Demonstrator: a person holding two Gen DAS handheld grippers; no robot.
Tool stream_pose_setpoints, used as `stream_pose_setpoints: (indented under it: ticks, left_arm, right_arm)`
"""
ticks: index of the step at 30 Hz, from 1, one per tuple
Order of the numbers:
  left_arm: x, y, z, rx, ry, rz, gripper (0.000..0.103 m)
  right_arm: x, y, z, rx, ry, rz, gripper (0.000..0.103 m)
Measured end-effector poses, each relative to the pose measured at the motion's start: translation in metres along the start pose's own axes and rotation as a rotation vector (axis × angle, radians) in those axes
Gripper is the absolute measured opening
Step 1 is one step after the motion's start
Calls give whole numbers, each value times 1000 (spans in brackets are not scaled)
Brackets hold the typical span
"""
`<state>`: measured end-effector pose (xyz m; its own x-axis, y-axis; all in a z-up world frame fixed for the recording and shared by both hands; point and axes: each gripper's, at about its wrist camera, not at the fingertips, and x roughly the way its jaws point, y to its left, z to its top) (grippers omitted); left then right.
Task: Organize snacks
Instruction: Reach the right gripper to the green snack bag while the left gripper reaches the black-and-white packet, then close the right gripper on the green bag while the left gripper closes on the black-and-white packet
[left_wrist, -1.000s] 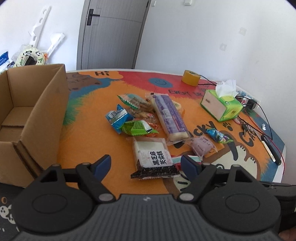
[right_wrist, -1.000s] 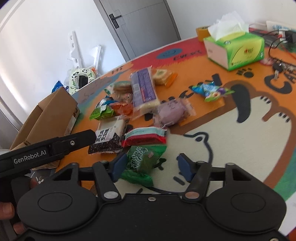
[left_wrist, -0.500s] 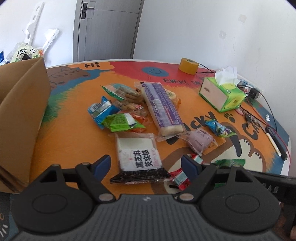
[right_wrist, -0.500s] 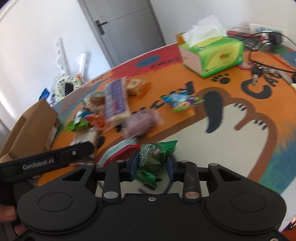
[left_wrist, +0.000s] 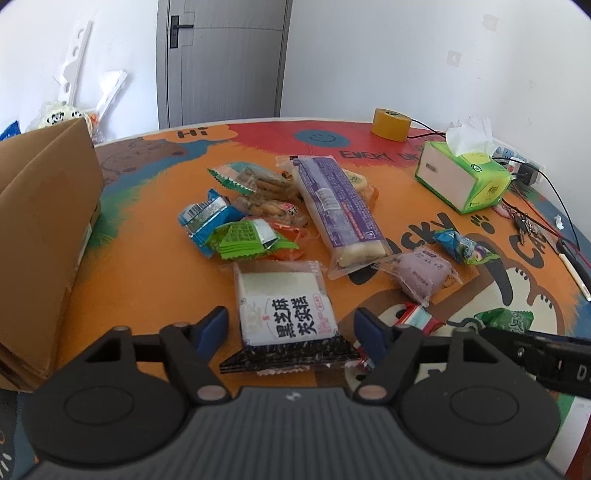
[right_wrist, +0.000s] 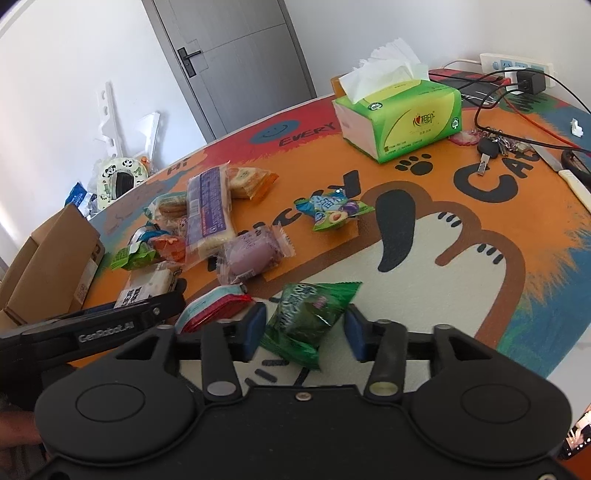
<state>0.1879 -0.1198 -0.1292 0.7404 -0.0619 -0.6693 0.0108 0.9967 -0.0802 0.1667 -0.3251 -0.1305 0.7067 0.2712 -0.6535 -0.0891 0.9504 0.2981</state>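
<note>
Left gripper (left_wrist: 290, 326) fingers apart and have just been closing in, straddling the sesame cake pack (left_wrist: 286, 308) that lies flat on the bench (left_wrist: 147, 280), near edge toward the camera; blue pads not visibly touching the wrapper. Right gripper (right_wrist: 304, 328) fingers have just been opening, now apart with the green pouch (right_wrist: 310, 317) between them; right pad looks clear of it, left pad close to the film but contact unclear, so I read it as not clamped. Pouch rests on the bench, just beside the red-white pack (right_wrist: 212, 308). Rest of the snacks sit in a loose pile mid-bench: long purple pack (left_wrist: 338, 210), purple cake (right_wrist: 251, 254), blue candy (right_wrist: 332, 210), cookie packs behind. Box (left_wrist: 40, 236) stands at the left bench edge, likely the drop target. Handling guess: all light, film-wrapped, slick and crinkly. Sesame cake pack is a soft slab, wide for the fingers; take it across the short sides at mid-length, squeeze gently or the cake crumbles. Black crimped seam at the near end is thin and will slip. Green pouch is puffy with air, so it deforms and can squirt out; pinch across the body where the contents sit, not the sawtooth ends. Tissue box (right_wrist: 400, 118) and keys (right_wrist: 491, 147) well apart, no interference
</note>
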Motion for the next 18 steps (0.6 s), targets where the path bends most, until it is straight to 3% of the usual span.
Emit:
stream_pose_setpoints:
  ticks: [9, 14, 18]
  left_arm:
    - [-5, 1, -6, 1, -40, 3, 51]
    - [-17, 3, -10, -22, -44, -10, 47]
    - [-27, 5, -15, -29, -46, -30, 46]
  right_arm:
    - [-4, 13, -9, -35, -8, -73, 56]
    - [-3, 11, -13, -37, -47, -120, 28]
    - [-8, 6, -13, -3, -27, -64, 17]
